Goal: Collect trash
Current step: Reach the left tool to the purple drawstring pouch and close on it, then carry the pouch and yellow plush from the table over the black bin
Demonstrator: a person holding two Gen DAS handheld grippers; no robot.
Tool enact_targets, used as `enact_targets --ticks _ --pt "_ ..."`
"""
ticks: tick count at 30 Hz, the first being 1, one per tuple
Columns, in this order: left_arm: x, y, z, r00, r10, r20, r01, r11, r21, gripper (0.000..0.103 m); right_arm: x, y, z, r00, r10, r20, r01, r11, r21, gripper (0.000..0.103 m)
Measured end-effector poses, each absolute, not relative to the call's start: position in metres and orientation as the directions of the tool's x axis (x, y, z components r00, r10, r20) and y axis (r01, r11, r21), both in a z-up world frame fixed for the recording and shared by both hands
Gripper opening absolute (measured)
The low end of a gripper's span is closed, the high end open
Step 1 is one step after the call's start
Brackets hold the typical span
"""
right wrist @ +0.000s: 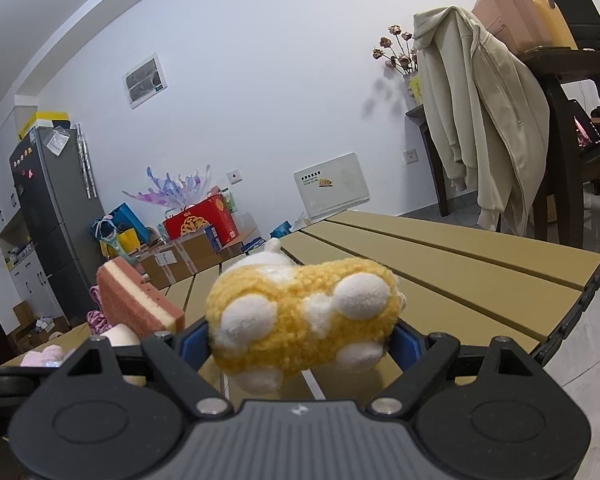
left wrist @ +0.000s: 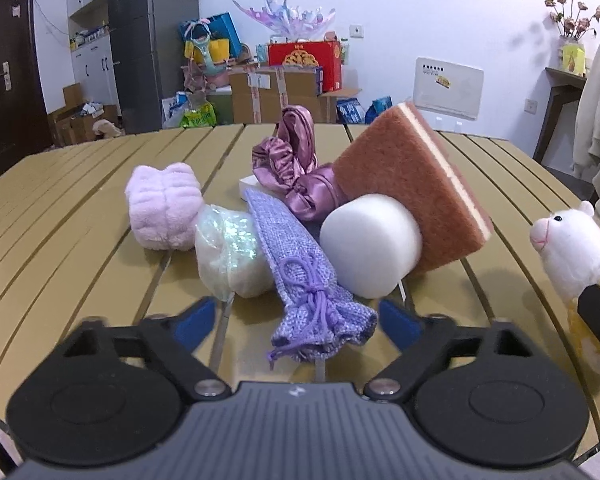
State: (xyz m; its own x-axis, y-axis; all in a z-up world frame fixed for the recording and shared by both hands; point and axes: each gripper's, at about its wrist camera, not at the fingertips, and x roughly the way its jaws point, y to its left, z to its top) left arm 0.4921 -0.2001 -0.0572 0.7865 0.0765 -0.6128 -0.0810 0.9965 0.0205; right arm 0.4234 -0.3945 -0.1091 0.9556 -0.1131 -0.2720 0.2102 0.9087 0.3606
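A pile lies on the slatted table (left wrist: pixel 80 208): a lilac woven drawstring pouch (left wrist: pixel 304 280), a white foam cylinder (left wrist: pixel 370 244), a brown scouring sponge (left wrist: pixel 412 196), a crumpled iridescent wrapper (left wrist: pixel 232 252), a pink plush piece (left wrist: pixel 164 208) and a purple satin scrunchie (left wrist: pixel 296 164). My left gripper (left wrist: pixel 300 320) is open, its jaws on either side of the pouch's mouth. My right gripper (right wrist: pixel 302 340) is shut on a yellow-and-white plush alpaca (right wrist: pixel 300 320), held above the table; the alpaca also shows in the left wrist view (left wrist: pixel 572 256).
The sponge (right wrist: pixel 136 304) stands left of the right gripper. The table's right edge (right wrist: pixel 580 300) is close by. A chair with a beige coat (right wrist: pixel 480 120) stands beyond it. Boxes and a fridge (left wrist: pixel 148 40) line the far wall.
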Motion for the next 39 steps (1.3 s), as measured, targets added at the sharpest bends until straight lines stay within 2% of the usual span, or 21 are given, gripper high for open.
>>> enact_targets --ticks 4,6,7,9,27,39 --pt "0.498 -0.193 -0.060 0.773 0.048 -0.633 -0.080 0.997 -0.022 0.067 0.426 -0.395 -0.108 0.956 -0.108 -0.272 0.204 0.912 0.356 0.087" --pt "0.500 -0.192 -0.061 0.766 0.036 -0.642 -0.068 0.997 -0.026 0.040 0.427 -0.393 -0.108 0.956 -0.106 -0.273 0.202 0.913 0.353 0.087" --pt "0.500 -0.191 -0.061 0.764 0.029 -0.644 -0.062 0.998 -0.029 0.039 0.427 -0.392 -0.108 0.956 -0.104 -0.273 0.200 0.915 0.351 0.087" --pt "0.496 -0.188 -0.060 0.771 0.015 -0.636 -0.049 0.998 -0.037 0.031 0.427 -0.392 -0.108 0.957 -0.100 -0.272 0.195 0.917 0.349 0.087" --pt "0.453 -0.149 -0.027 0.806 -0.038 -0.590 -0.004 0.998 -0.069 0.029 0.426 -0.394 -0.106 0.962 -0.078 -0.260 0.163 0.931 0.326 0.087" --pt "0.425 -0.117 -0.010 0.834 -0.031 -0.551 -0.007 0.998 -0.068 0.029 0.418 -0.392 -0.103 0.967 -0.073 -0.243 0.149 0.939 0.311 0.087"
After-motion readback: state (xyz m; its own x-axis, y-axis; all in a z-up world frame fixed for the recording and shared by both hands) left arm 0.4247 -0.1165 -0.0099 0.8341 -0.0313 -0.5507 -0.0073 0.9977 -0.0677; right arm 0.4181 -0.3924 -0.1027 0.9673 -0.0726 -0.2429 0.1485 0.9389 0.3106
